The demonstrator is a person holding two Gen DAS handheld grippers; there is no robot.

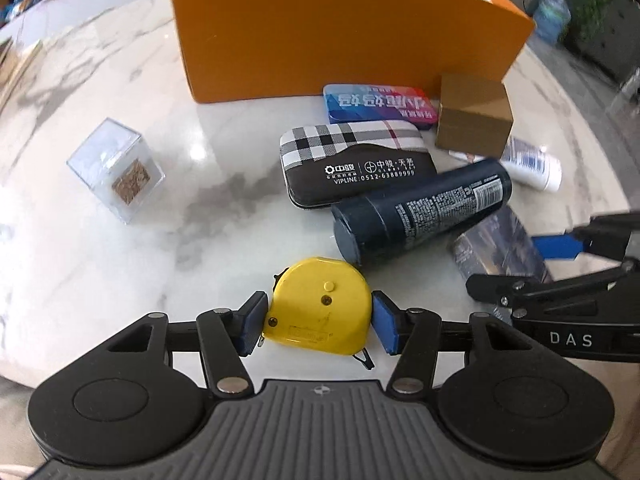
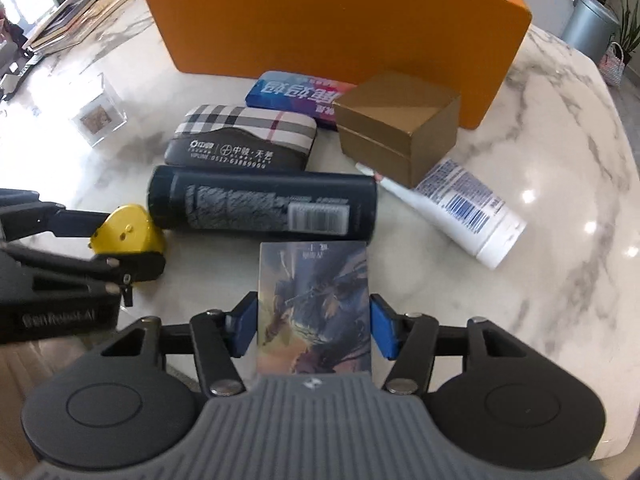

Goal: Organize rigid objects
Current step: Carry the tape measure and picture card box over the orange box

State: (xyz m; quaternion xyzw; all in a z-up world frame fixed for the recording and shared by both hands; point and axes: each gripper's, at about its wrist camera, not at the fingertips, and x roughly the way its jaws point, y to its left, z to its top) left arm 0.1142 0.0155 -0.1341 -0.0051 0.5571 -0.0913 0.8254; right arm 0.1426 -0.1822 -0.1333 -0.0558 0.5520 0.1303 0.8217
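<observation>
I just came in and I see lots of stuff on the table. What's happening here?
A person is tidying things with a gripper in each hand. The left gripper is closed on a yellow tape measure. The right gripper is closed on a picture box. The dark bottle, plaid case, gold box, white tube and clear cube lie on the marble table, none yet in the orange box behind them.
</observation>
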